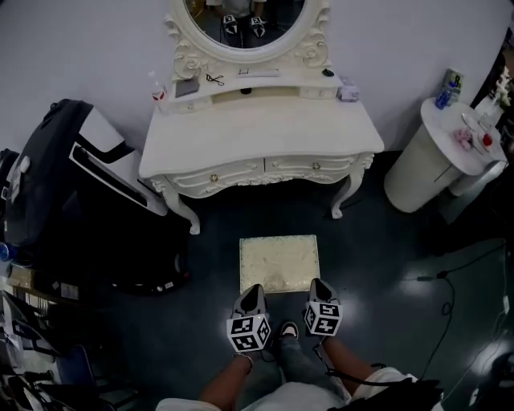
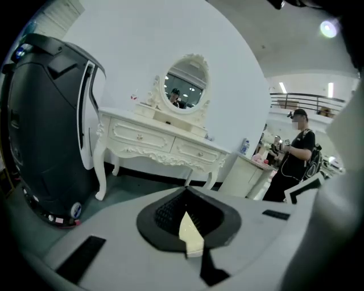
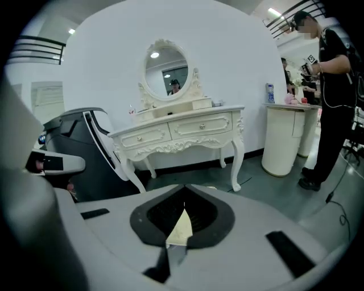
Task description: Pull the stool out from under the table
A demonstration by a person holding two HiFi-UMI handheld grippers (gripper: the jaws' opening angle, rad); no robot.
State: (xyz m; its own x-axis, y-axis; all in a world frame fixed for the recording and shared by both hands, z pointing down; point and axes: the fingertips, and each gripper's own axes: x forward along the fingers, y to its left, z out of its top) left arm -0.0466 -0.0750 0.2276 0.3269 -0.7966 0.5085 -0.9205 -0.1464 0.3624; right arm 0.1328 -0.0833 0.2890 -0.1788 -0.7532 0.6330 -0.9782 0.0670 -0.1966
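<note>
At the bottom of the head view a shoe (image 1: 287, 329) shows on the dark floor (image 1: 377, 257) between the two claws; the left gripper (image 1: 254, 290) and the right gripper (image 1: 319, 283) sit side by side at lower centre, each with its jaws pressed together and nothing clamped, only a cream sliver showing past the tips in each gripper view; their tips overlap the near edge of the stool (image 1: 279, 261), whether touching I cannot tell; the stool's square cream top lies in the lower middle of the frame, out from under the table (image 1: 257, 140), with a strip of bare floor between them; the table, white and carved, stands at upper centre against the wall, an oval mirror (image 1: 245, 24) on it and a small bottle (image 1: 157, 87) at its left end; a bulky black chair (image 1: 72, 201) crowds the left side, just beside the table's left leg; a round white stand (image 1: 434, 160) sits at the right, near the table's right leg; a standing person (image 3: 333, 85) shows at far right in the right gripper view.
</note>
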